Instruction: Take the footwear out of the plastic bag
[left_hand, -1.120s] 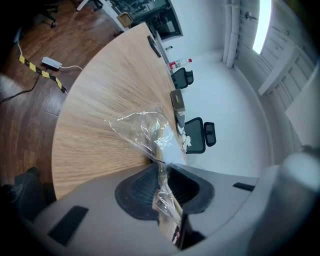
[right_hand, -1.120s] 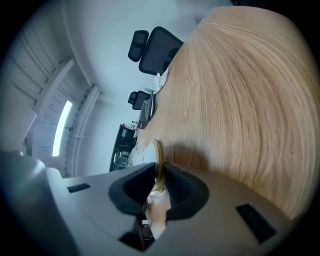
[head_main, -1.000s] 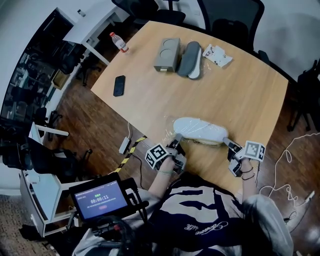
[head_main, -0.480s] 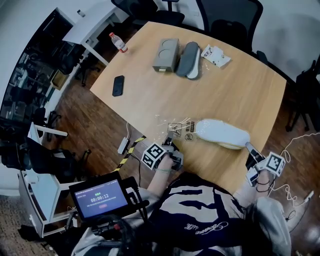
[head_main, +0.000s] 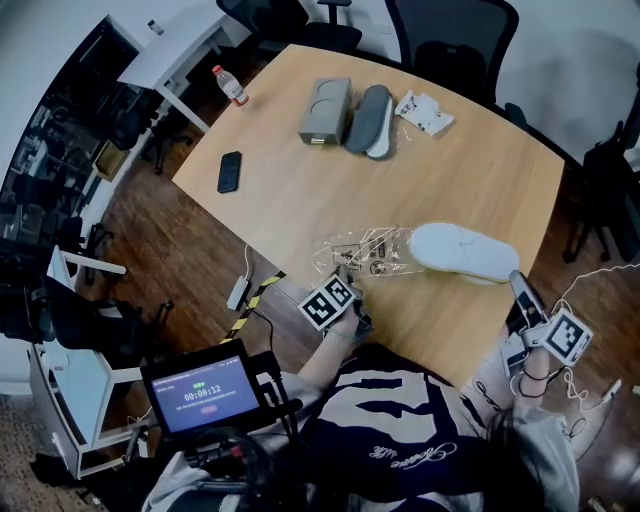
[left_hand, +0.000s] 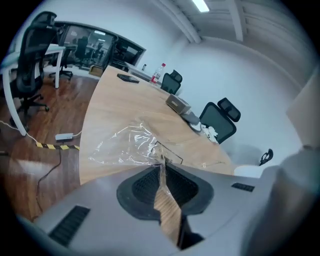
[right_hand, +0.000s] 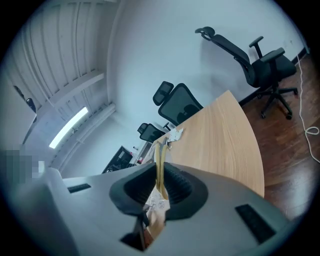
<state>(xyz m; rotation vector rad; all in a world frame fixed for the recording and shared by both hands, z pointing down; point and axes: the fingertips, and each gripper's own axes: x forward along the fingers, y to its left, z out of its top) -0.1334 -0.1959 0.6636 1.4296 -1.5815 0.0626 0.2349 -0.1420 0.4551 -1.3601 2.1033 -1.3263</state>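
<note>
Tongs status: left tongs (left_hand: 160, 170) are pinching the edge of the plastic bag (head_main: 362, 250), film caught between the pads, and the jaws have just been closing. Right tongs (right_hand: 160, 175) are clamped on one end of the slipper (head_main: 465, 252), its thin edge between the pads; these have also just been closing.

The slipper sits right of the bag, over the near part of the table (head_main: 470, 170). Its free end is just beside the bag mouth; can't tell if the tip is still under film. The bag is crumpled flat and looks empty otherwise.

My read: extraction is basically done for this one. What's left is to clear the tip, set it down and release the bag. A second slipper (head_main: 372, 120) lies at the far end beside a grey box (head_main: 325, 110), well apart. It looks already out, not certain.
</note>
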